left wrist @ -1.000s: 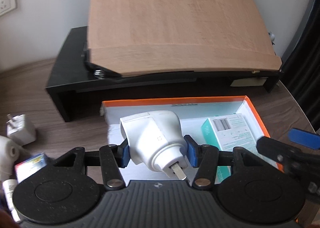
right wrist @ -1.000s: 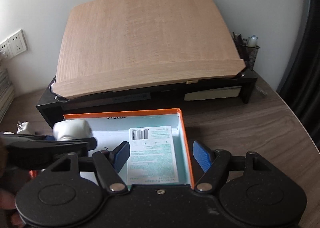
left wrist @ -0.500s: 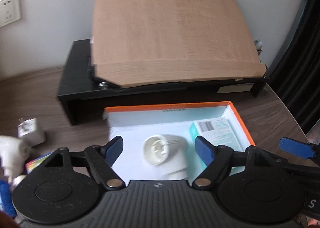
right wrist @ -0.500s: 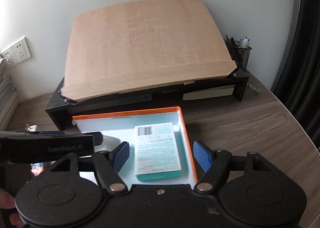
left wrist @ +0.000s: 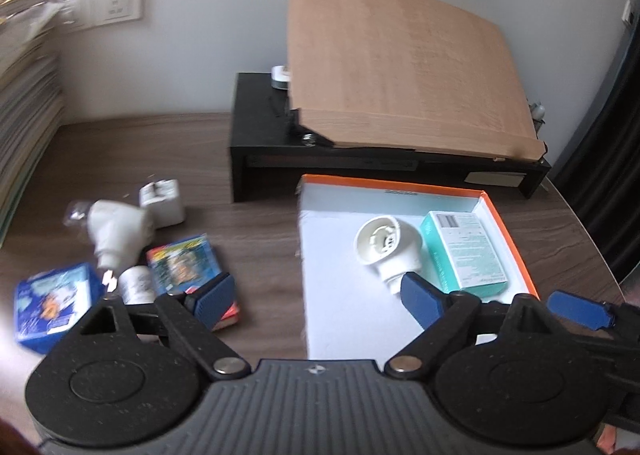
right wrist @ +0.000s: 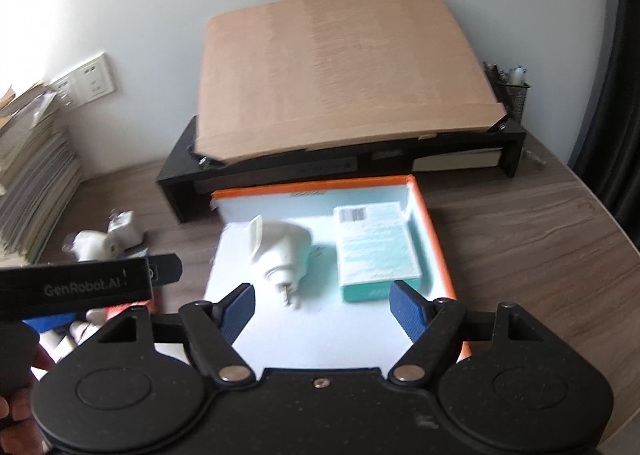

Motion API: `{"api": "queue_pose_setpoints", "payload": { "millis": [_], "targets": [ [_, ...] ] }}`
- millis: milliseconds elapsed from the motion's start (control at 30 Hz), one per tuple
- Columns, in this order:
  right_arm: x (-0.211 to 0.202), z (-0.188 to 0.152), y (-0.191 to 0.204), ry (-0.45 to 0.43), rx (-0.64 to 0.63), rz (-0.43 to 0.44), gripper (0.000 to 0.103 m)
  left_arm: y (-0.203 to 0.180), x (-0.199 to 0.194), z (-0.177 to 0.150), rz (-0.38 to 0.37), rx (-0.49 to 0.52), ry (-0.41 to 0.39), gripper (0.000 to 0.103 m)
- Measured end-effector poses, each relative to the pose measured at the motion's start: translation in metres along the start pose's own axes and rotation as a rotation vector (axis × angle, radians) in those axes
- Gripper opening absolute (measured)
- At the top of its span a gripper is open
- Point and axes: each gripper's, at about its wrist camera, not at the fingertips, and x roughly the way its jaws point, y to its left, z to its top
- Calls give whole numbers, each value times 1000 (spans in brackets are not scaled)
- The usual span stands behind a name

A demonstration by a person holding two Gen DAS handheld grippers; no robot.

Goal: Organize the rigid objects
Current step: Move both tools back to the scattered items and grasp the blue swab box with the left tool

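**Inspector:** State of the two tools?

**Assistant:** The left tool [left wrist: 314, 297] is released, jaws spread wide, nothing between them. The right tool [right wrist: 322, 305] is likewise spread and empty, hovering at the near edge of the orange-rimmed box [right wrist: 434, 239].

**Inspector:** What is already sorted?

**Assistant:** Two items lie inside the box: a white plug adapter [left wrist: 386, 249] on its side at centre frame, pins pointing toward the camera, and a teal carton [left wrist: 464, 253] flat just beside it on the right, against the box's right wall. They look close together; contact cannot be confirmed.

**Inspector:** And what is outstanding?

**Assistant:** A cluster on the tabletop [left wrist: 256, 227] in the lower left of the left view: a second white adapter [left wrist: 118, 231], a small white charger [left wrist: 162, 203] behind it, a colourful card pack [left wrist: 186, 265], a blue packet [left wrist: 54, 303] and a small white bottle [left wrist: 136, 287]. All sit outside the box.

**Inspector:** The relation that governs the next move?

**Assistant:** The cluster lies left of the box, and the left tool's left finger [left wrist: 212, 295] is just beside the card pack. In my judgement the left hand is the nearer. The card pack's long axis runs roughly away from the camera, so the jaws would close across its short width.
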Motion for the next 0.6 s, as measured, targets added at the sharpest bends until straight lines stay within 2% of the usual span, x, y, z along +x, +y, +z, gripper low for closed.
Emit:
{"api": "queue_pose_setpoints", "payload": {
  "millis": [600],
  "targets": [
    [-11, -18, 81, 26, -126, 144, 88, 65, -48, -25, 122, -114, -38, 94]
  ]
}}
